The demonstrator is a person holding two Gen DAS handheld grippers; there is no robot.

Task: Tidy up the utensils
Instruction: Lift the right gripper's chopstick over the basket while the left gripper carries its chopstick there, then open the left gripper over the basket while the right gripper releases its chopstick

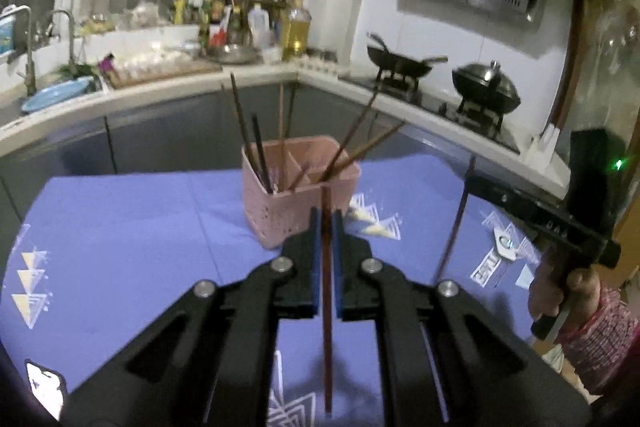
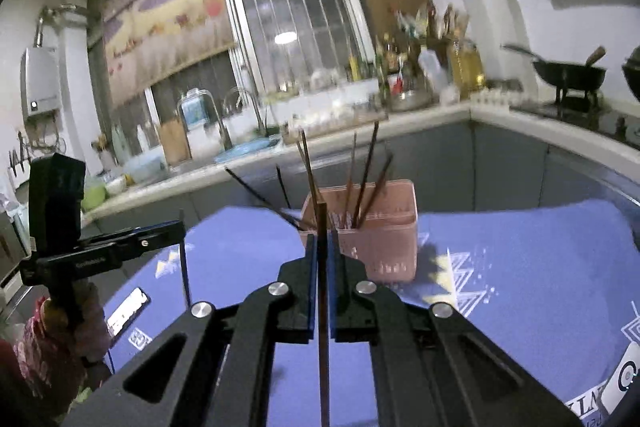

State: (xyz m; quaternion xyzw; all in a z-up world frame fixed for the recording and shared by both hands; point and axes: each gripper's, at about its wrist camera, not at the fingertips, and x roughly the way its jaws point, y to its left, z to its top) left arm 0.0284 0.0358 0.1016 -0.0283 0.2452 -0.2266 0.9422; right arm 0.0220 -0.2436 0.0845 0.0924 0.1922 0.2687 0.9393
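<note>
A pink perforated basket (image 1: 280,223) (image 2: 394,251) stands on the blue tablecloth with several dark chopsticks leaning in it. My left gripper (image 1: 327,215) is shut on a dark red-brown chopstick (image 1: 327,339), held upright just in front of the basket. My right gripper (image 2: 322,239) is shut on another brown chopstick (image 2: 323,355), also upright and short of the basket. In the left wrist view the right gripper (image 1: 472,183) shows at the right with its chopstick (image 1: 454,231) hanging down. In the right wrist view the left gripper (image 2: 180,227) shows at the left, its chopstick (image 2: 185,279) hanging below.
The blue patterned cloth (image 1: 120,227) covers the table. A white card (image 2: 128,311) lies near its left edge and a metal piece (image 1: 506,245) at the right. Behind runs a counter with a sink (image 1: 56,95), bottles (image 1: 298,31) and two woks (image 1: 400,65).
</note>
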